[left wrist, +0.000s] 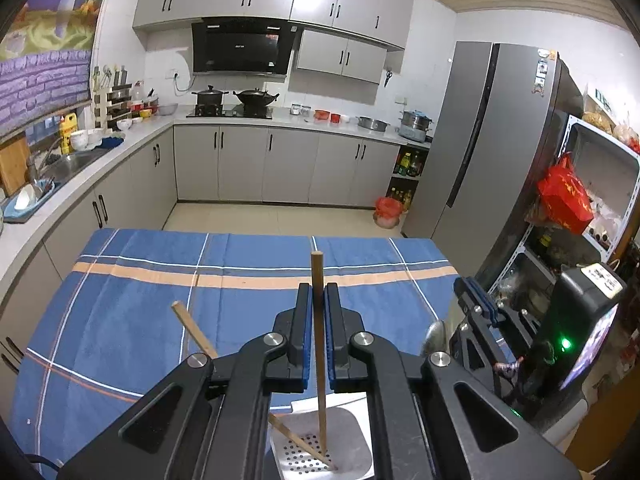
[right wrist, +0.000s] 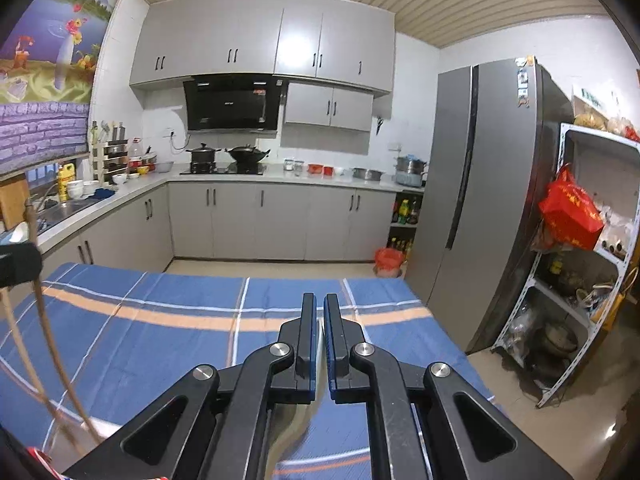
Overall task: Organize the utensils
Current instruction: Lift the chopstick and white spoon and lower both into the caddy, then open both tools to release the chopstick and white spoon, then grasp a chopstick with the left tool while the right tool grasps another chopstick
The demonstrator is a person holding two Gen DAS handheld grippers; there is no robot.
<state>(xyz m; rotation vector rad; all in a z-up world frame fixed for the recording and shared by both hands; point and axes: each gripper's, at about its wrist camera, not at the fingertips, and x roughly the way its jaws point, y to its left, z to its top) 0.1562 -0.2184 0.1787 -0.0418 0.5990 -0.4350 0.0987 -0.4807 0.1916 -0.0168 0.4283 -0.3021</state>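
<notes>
Left gripper (left wrist: pixel 319 292): clamps chopstick (left wrist: pixel 317 280) upright | tip in holder (left wrist: pixel 352 432) | lower straight, release beside second chopstick (left wrist: pixel 192 328) | right gripper (right wrist: pixel 319 304): closed, contents unclear.

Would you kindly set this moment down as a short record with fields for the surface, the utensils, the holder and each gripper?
surface: table with blue plaid cloth
left gripper: shut on an upright chopstick
held chopstick tip: down inside the perforated metal holder
second chopstick: leaning in the same holder, not gripped
right gripper: shut, nothing visible between its fingers
right gripper position: beside the left gripper, above the cloth
</notes>
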